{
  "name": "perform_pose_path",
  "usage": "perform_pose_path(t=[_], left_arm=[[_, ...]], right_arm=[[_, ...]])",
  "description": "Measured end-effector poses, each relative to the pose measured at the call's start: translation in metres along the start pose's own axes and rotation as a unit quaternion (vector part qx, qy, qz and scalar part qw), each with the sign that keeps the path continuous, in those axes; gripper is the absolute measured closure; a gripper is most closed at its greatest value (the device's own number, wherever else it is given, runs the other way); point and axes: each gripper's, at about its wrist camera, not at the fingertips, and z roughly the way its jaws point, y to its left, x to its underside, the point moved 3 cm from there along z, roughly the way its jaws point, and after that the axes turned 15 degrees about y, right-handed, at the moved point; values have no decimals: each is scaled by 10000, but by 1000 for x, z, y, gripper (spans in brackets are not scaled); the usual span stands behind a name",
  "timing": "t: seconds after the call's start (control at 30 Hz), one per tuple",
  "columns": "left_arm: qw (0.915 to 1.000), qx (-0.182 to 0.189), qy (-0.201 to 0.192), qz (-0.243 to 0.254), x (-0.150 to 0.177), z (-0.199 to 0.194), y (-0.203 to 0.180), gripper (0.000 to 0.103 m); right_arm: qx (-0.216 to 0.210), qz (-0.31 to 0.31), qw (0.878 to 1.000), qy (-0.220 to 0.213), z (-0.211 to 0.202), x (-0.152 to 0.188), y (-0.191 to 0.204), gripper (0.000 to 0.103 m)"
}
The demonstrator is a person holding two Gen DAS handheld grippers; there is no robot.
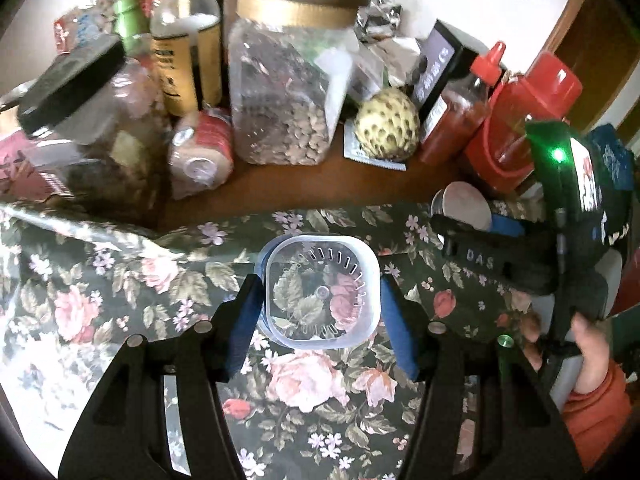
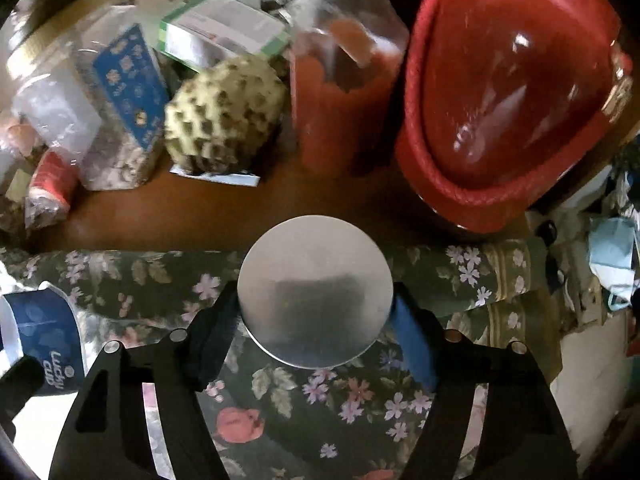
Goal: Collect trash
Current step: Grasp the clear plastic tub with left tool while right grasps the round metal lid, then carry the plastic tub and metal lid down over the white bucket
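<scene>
The left gripper (image 1: 318, 300) has its two blue pads on both sides of a clear plastic cup (image 1: 318, 290), and the left pad touches the wall; whether the right pad also presses it is hard to tell, so the grasp seems closed but not sure. The right gripper (image 2: 316, 320) is clamped on a round silver lid (image 2: 315, 294), held above the floral cloth (image 2: 340, 400). So two pieces of trash are already in hand. No bin or bag shows in either view, so the dropping is left. On the counter (image 1: 280, 184) behind, many jars, a sauce bottle (image 1: 460, 112) and a scaly fruit (image 1: 388, 126) remain.
</scene>
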Motion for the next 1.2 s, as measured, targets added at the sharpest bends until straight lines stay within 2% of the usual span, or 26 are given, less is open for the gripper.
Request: perform_pose_path(t=[0.2,0.53,0.8,1.07,1.2], left_arm=[[9995,-79,-311,-8,3,-31,-13,46],[9941,42,-1080,-22,35,-104,-74,46],[9845,-159,-1744,-109,96,-167,-127,46],[9759,-334,-2138,-270,153,-218,-148,46],[9677,-536,-2449,-267,182,-250,-153,46]], right_arm=[[-398,-95,9986,-340,-46,26,1,34],[-723,-278,9866,-1437,-163,93,-39,33],[-977,-563,9710,-2108,-226,148,-71,33],[-1129,-928,9565,-2525,-265,189,-74,33],[-1214,-987,9522,-2624,-282,210,-71,33]])
